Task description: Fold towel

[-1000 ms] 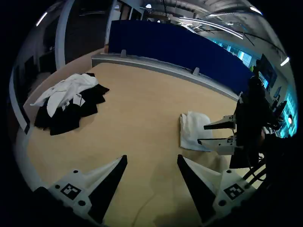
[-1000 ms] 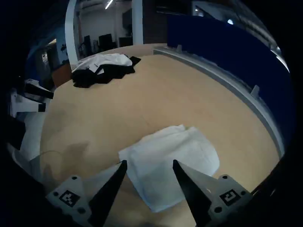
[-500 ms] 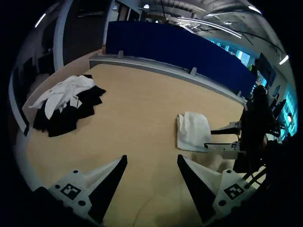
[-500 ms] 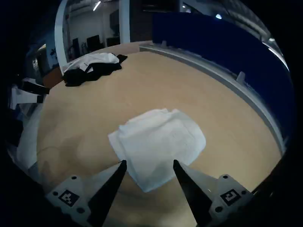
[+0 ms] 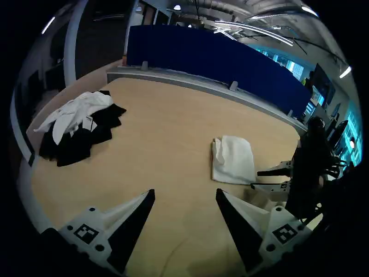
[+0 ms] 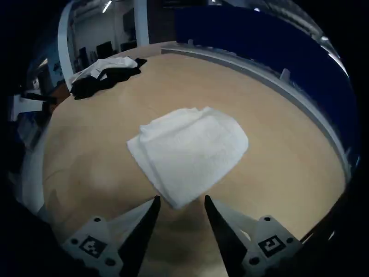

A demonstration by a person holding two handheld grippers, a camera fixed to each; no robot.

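Here, in the left gripper view, our left gripper (image 5: pixel 184 191) stands wide open and empty at the bottom, the folded towel (image 5: pixel 233 159) lying right of centre on the table (image 5: pixel 161 115). In the right gripper view, our right gripper (image 6: pixel 181 198) is half open, holding nothing, the towel's near corner just between its tips; we judge it best to pinch every layer squarely.

Terry-cloth towel (image 6: pixel 191 150), matt wood table (image 6: pixel 276 138)

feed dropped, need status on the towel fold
Left gripper open, empty. Right gripper open at near corner of towel. Towel folded, flat on table. Clothes pile well clear.
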